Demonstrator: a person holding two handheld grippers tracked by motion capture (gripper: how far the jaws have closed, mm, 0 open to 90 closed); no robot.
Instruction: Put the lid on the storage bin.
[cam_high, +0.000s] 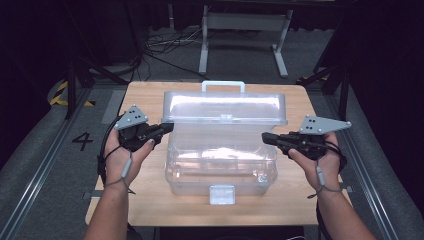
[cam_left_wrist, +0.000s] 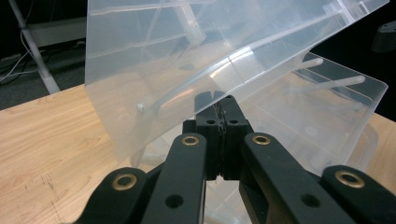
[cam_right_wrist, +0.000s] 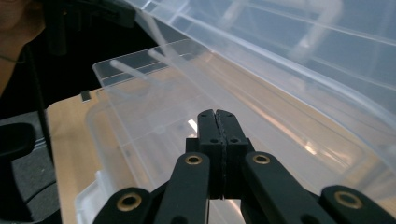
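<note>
A clear plastic box (cam_high: 220, 167) sits mid-tabletop (cam_high: 145, 95), its lid (cam_high: 225, 106) half raised toward 12 o'clock. The left gripper (cam_high: 167, 128) at 9 and right gripper (cam_high: 266, 137) at 3 are both clenched, empty, beside the lid's ends. Move both ends evenly, probably, to avoid twisting.

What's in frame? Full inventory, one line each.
Storage box: 1, clear plastic, middle of the table, open.
Lid: 1, clear plastic with a handle on top, raised at the back of the box; both grippers reach in under its ends.
Latch: 1, pale translucent, front wall of the box.
Table: 1, light wood, under the box.
Metal frame: 1, grey, on the floor behind the table.
Cables: several, dark, floor at the back left.
Floor marking: 1, black number 4, left of the table.
Left gripper: 1, black, jaws shut, at the lid's left end.
Right gripper: 1, black, jaws shut, at the lid's right end.
</note>
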